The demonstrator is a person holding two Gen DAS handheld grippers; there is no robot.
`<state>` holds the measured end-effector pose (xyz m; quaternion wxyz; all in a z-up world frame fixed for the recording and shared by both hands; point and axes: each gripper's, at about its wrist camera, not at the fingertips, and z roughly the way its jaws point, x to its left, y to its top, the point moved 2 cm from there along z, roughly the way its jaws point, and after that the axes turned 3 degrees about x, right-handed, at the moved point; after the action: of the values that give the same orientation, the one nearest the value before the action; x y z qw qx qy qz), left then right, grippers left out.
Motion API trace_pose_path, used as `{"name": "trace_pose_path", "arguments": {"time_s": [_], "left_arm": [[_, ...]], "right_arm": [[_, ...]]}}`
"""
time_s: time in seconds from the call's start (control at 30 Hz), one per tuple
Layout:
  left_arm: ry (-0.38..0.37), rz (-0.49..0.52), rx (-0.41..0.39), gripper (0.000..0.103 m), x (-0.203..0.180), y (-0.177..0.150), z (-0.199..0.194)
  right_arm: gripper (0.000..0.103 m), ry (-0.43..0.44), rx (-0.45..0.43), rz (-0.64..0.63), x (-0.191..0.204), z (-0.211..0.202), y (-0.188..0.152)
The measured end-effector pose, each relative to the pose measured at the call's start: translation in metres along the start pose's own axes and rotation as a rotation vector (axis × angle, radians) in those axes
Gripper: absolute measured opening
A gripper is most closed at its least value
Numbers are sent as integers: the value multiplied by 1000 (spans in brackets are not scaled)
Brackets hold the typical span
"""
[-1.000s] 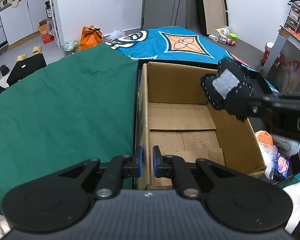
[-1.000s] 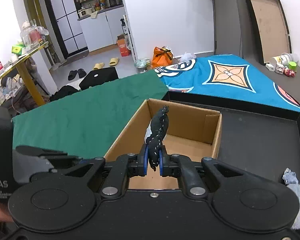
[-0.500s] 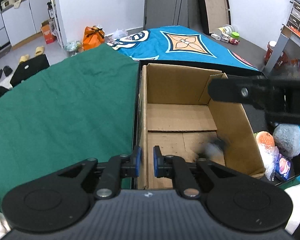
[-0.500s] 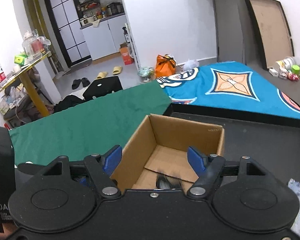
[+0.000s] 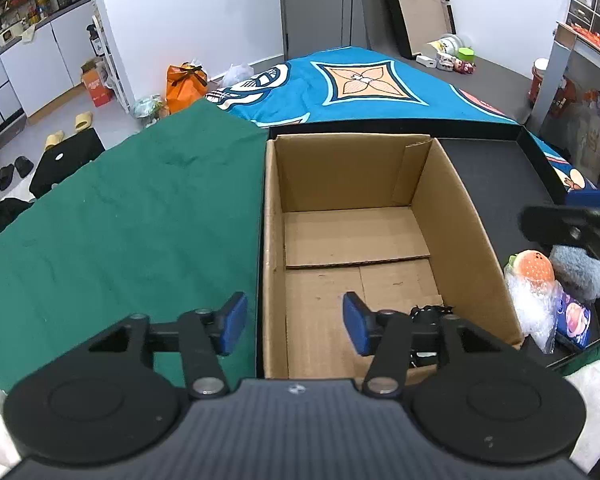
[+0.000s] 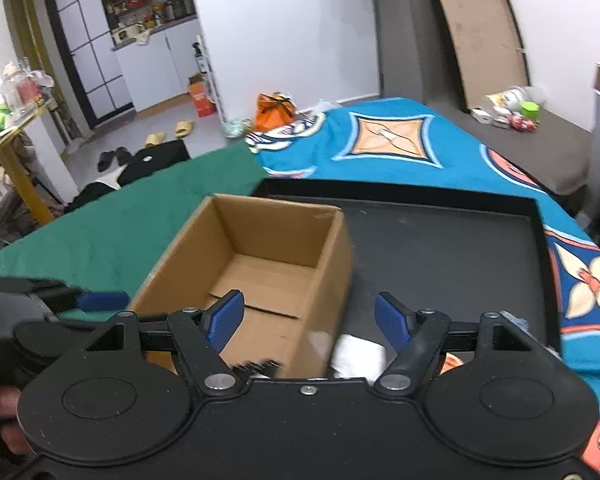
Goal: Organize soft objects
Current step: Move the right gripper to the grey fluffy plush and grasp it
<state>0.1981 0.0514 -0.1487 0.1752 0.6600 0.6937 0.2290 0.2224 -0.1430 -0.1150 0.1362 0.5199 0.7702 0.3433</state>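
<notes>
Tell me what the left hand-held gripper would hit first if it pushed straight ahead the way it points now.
Probably the cardboard box: the left hand-held gripper, jaws opening with nothing between them, straddles the box's left wall, so that wall's top edge or the box floor comes first. Depth is hard to judge.

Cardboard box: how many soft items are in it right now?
1: a black stitched soft toy lies on the floor of the cardboard box at its near right corner, partly hidden behind the left gripper. Others could be hidden there.
</notes>
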Motion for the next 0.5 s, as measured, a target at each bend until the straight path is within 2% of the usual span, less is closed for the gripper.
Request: {"name": "trace_pose_path", "arguments": {"time_s": [0.5], "left_arm": [[52, 51, 35, 67, -20, 6, 5]], "right_arm": [[72, -113, 72, 70, -73, -6, -33]]}}
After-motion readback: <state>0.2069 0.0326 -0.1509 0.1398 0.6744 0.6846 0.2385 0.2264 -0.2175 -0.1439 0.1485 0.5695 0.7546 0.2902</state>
